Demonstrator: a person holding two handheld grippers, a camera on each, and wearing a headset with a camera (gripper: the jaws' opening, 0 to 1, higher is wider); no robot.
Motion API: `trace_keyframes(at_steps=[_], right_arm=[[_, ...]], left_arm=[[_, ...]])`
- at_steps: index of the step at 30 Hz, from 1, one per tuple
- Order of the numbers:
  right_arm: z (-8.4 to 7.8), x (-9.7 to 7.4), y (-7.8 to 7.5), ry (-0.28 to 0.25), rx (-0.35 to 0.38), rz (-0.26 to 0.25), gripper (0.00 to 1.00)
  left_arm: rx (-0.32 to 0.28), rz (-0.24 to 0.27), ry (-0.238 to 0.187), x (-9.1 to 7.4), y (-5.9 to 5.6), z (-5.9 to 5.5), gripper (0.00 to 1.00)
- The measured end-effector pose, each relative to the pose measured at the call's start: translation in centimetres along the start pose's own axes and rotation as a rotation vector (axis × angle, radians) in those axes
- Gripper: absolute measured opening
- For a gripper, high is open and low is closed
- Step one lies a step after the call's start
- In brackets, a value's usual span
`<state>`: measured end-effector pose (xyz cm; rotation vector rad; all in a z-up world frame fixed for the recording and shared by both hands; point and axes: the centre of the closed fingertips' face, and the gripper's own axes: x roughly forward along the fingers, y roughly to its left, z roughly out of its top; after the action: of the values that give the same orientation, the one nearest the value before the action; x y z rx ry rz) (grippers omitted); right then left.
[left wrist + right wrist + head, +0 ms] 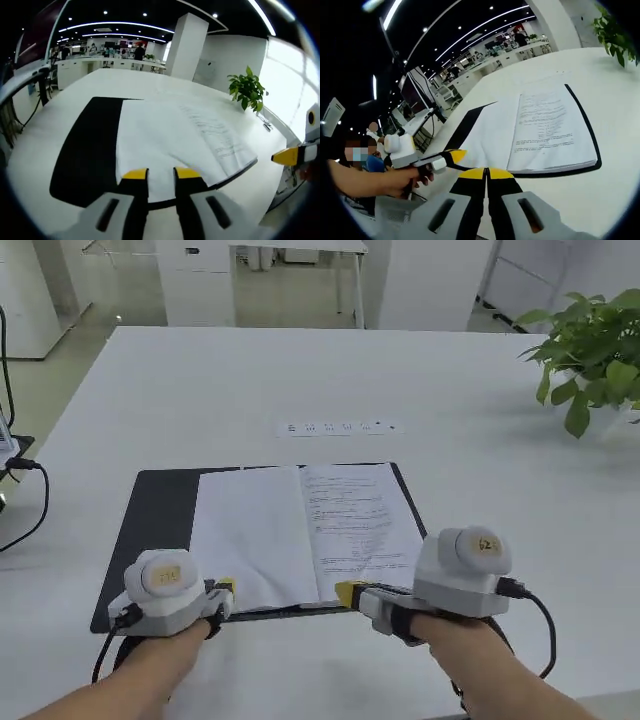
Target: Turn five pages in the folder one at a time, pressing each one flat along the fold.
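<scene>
A black folder (pixel 150 530) lies open on the white table. Its left page (pixel 250 540) is blank and its right page (pixel 360 525) carries printed text. The pages (pixel 165 135) lie flat. My left gripper (pixel 226 588) sits at the near edge of the left page; its yellow-tipped jaws (pixel 161 173) stand a little apart with nothing between them. My right gripper (pixel 345 593) points left at the near edge by the fold, just off the folder (pixel 592 165). Its jaws (pixel 485 173) are closed together and empty. The left gripper (pixel 451 156) also shows in the right gripper view.
A white power strip (pixel 338 427) lies beyond the folder. A potted green plant (pixel 595 350) stands at the far right. A black cable (pixel 35 500) hangs off the table's left edge. The table's near edge runs just below my hands.
</scene>
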<state>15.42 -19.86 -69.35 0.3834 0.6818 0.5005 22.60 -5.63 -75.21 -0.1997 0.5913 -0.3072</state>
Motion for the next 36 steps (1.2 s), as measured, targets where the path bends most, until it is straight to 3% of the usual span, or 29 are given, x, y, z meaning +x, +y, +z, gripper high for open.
trace_keyframes(at_steps=[2,3,6,12,15,21,27,36], right_arm=[[0.6,-0.6,-0.1,-0.013,0.004,-0.016,0.0],[1.1,-1.0,0.0,-0.029,0.004,-0.017,0.0],[1.7,-1.8,-0.2,-0.038,-0.007,-0.031,0.0],[2.2,-3.2,-1.8,-0.035,-0.072,-0.104,0.0],[2.5,-4.0,-2.6,-0.047,-0.126,-0.135,0.0],[2.5,-5.0,-3.9,-0.06,-0.137,-0.154,0.0],[2.9,-5.7,-4.9,-0.078,-0.134,-0.165,0.14],[3.3,-6.4,-6.4,-0.091,-0.195,-0.202,0.38]], left_arm=[[0.012,-0.013,0.004,-0.8,-0.7,0.5,0.22],[0.02,-0.026,-0.017,-1.4,-1.2,1.1,0.22],[0.026,-0.026,-0.022,-2.4,-1.6,1.4,0.25],[0.037,-0.016,-0.034,-4.9,-2.4,2.0,0.33],[0.058,-0.007,-0.042,-6.2,-2.5,2.5,0.38],[0.11,0.012,-0.061,-8.7,-2.5,3.1,0.42],[0.121,0.037,-0.066,-10.2,-1.9,3.2,0.52],[0.138,0.055,-0.056,-11.6,-1.4,2.9,0.63]])
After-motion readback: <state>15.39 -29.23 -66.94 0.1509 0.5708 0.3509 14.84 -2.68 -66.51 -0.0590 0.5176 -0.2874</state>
